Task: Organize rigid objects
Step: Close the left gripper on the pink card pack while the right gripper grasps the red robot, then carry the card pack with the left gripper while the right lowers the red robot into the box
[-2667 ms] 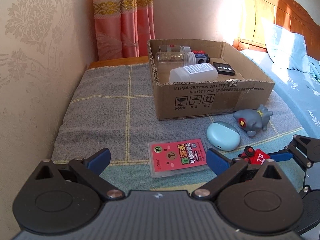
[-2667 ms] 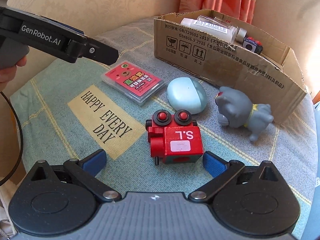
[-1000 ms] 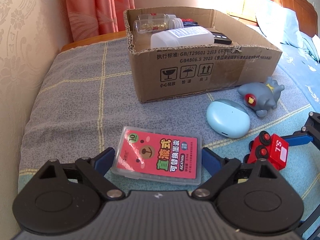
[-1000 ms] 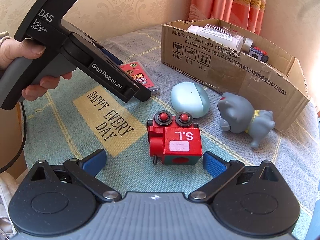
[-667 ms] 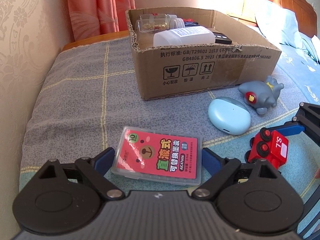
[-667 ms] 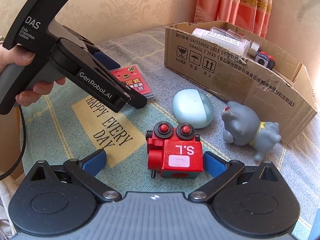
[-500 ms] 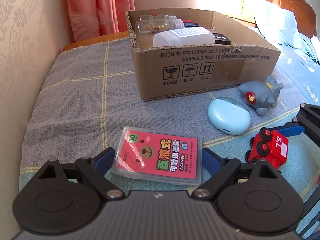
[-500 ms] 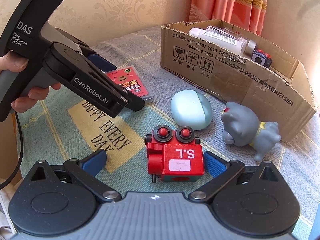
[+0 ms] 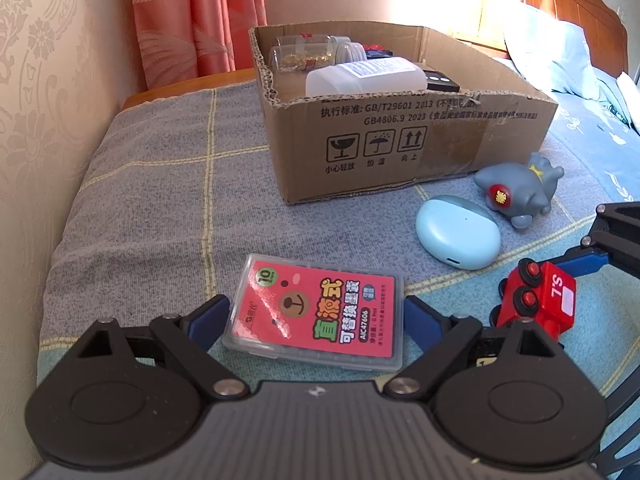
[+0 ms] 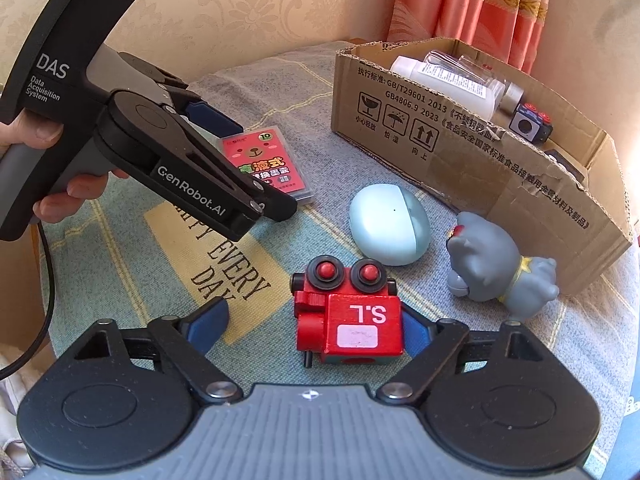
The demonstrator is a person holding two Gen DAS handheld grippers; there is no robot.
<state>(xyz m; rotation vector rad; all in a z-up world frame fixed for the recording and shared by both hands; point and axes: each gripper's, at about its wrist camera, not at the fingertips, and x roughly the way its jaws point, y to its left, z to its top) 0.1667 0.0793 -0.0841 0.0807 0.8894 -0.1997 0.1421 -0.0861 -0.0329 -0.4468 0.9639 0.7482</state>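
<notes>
A pink card case (image 9: 316,316) lies on the cloth with my left gripper (image 9: 316,304) shut on it, a blue pad against each long side. The right wrist view shows the same left gripper (image 10: 260,168) straddling the case (image 10: 276,148). A red toy robot (image 10: 352,320) stands between the fingers of my right gripper (image 10: 312,312), whose jaws are closing. The right pad meets the toy's side, while the left pad is still apart from it. In the left wrist view the red toy (image 9: 540,296) sits at the right beside one blue finger (image 9: 584,262).
A cardboard box (image 9: 400,140) behind holds bottles, a small cube and a black remote. A pale blue oval case (image 10: 388,228) and a grey toy dog (image 10: 492,268) lie just in front of the box (image 10: 440,152). Wall at left, bed at right.
My right gripper's fingers have drawn in around the red toy, the right pad reaching its side. The left gripper and pink case stay as they were.
</notes>
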